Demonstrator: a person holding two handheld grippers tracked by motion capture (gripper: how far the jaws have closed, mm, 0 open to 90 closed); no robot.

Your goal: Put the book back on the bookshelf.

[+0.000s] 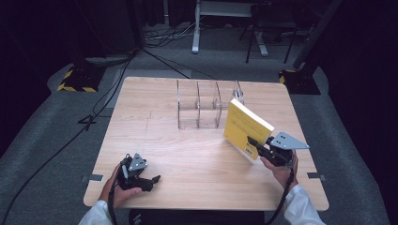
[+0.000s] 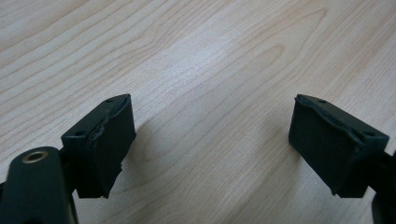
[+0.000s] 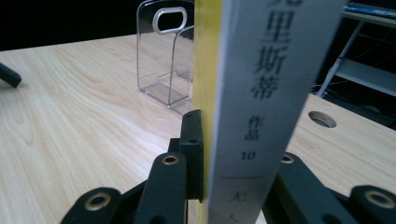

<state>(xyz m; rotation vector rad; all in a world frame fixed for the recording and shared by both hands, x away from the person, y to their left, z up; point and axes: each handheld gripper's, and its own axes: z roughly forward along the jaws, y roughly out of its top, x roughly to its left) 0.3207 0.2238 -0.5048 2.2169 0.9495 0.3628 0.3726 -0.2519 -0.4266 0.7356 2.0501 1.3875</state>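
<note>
Yellow book [image 1: 245,125] clamped in R gripper [image 1: 257,144], just right of clear rack [image 1: 199,108]; keep upright, line up w/ slot. L gripper [image 1: 149,180] apart, empty.

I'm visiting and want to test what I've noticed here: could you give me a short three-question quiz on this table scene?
1. True or false: the right gripper is clamped on the yellow book.
2. What lies between the left gripper jaws?
A. a pen
B. nothing but bare table
C. the book
3. What clear thing stands beyond the book?

Key:
1. True.
2. B.
3. A clear plastic rack with dividers.
</note>
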